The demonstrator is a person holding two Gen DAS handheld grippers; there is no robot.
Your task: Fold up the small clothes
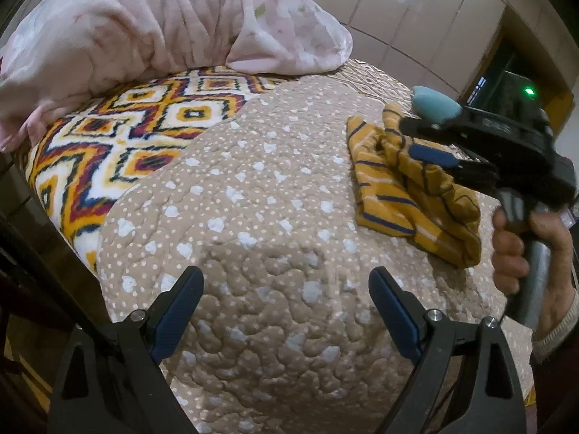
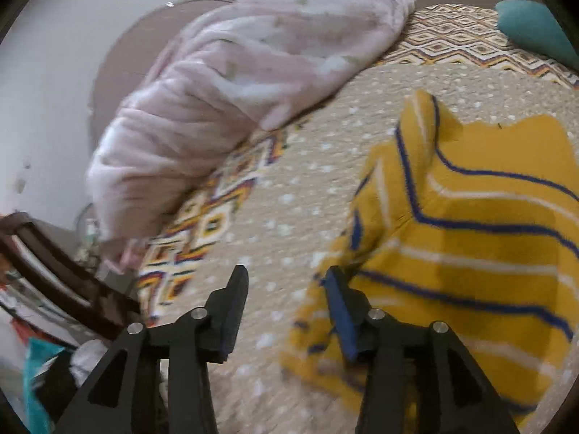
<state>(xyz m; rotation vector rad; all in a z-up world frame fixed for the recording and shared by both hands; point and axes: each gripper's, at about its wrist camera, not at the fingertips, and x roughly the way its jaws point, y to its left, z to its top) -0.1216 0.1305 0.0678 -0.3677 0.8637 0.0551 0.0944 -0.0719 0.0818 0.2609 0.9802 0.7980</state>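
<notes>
A small mustard-yellow garment with blue and white stripes [image 1: 409, 188] lies crumpled on the beige dotted quilt [image 1: 260, 188], at the right. My left gripper [image 1: 286, 289] is open and empty, low over the bare quilt, well left of the garment. My right gripper [image 1: 427, 141] hangs just over the garment's far part, held by a hand [image 1: 514, 253]. In the right wrist view the garment [image 2: 470, 238] fills the right side and the right gripper [image 2: 287, 282] is open, its right finger at the garment's left edge, nothing between the jaws.
A bunched pink blanket [image 1: 152, 32] lies along the far side of the bed, over a patterned orange, white and blue cover [image 1: 144, 119]. A teal cushion [image 1: 434, 103] sits behind the garment. A dark wooden chair [image 2: 54, 271] stands beside the bed. Wardrobe doors [image 1: 416, 11] are behind.
</notes>
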